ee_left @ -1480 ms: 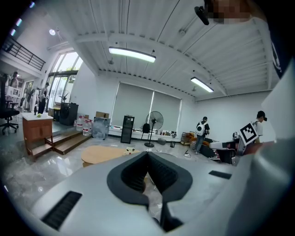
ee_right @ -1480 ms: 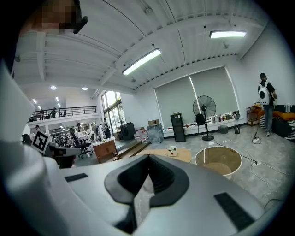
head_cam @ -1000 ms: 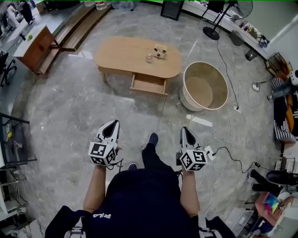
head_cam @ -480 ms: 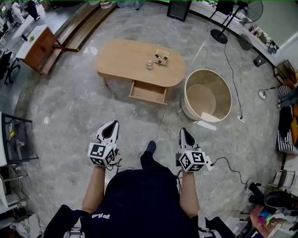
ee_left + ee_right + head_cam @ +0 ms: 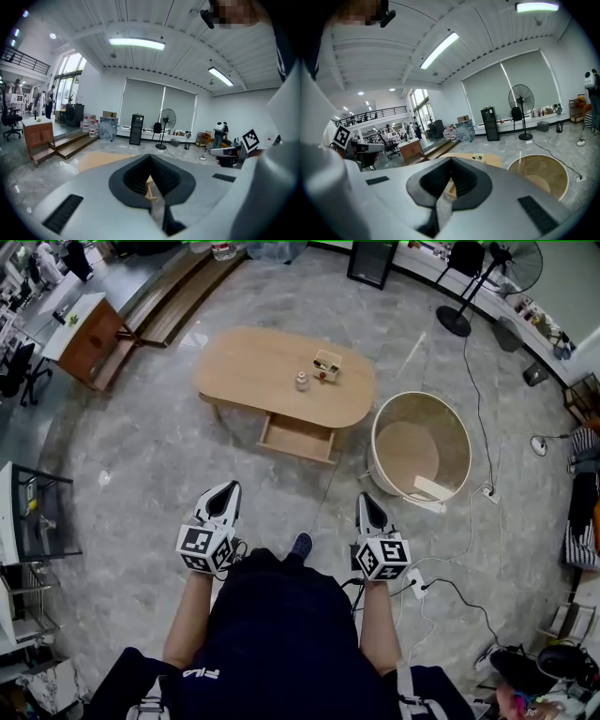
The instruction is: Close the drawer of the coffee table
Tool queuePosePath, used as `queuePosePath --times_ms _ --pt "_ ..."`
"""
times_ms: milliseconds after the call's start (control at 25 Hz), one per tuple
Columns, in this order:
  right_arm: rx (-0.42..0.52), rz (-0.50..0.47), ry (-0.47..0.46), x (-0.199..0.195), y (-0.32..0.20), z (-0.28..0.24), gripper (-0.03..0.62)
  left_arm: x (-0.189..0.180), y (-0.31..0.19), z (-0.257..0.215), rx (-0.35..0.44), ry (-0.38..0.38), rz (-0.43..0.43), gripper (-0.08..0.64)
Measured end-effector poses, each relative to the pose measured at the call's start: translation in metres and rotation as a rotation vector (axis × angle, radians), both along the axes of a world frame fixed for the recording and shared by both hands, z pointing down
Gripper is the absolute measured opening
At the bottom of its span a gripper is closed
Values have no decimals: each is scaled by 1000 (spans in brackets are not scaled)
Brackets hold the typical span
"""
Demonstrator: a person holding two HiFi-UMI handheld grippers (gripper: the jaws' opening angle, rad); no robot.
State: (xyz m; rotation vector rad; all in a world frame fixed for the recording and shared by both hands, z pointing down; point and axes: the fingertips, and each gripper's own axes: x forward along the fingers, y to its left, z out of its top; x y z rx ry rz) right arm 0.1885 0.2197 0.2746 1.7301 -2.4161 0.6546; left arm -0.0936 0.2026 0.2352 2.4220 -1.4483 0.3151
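The person holds the white-and-black left gripper (image 5: 223,493) and the matching white-and-black right gripper (image 5: 367,504) at waist height, side by side and well apart, both pointing forward. Each gripper's jaws are pressed together on nothing (the tips meet in both gripper views). Both bare forearms (image 5: 186,620) reach straight ahead.

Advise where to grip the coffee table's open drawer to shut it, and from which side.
Front panel of the drawer, at its middle, coming from the person's side. It juts from under the coffee table top toward them, so that panel faces the approach; a centred push should run it in straight. No handle discernible. Left gripper and right gripper are shut and empty.
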Motion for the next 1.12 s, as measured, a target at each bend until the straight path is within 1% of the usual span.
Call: queuePosePath --times_ms 120,320,640,880,1000,1120 --pt "-7 -25 -3 -5 -6 2 26 1 -7 -5 12 -2 -19 25" --pt "-10 -58 1 -11 -10 3 26 7 -10 -6 19 -5 -25 25" --pt "-12 -74 2 -18 -22 7 26 8 -25 -2 28 7 -31 25" --pt "-23 -89 18 -26 -38 9 26 4 -40 6 11 -6 -40 25" --pt "-18 -83 17 -30 -47 6 26 -1 -46 7 14 12 -42 25" --pt "12 -44 17 -31 -57 1 26 -9 -56 10 13 26 -42 25"
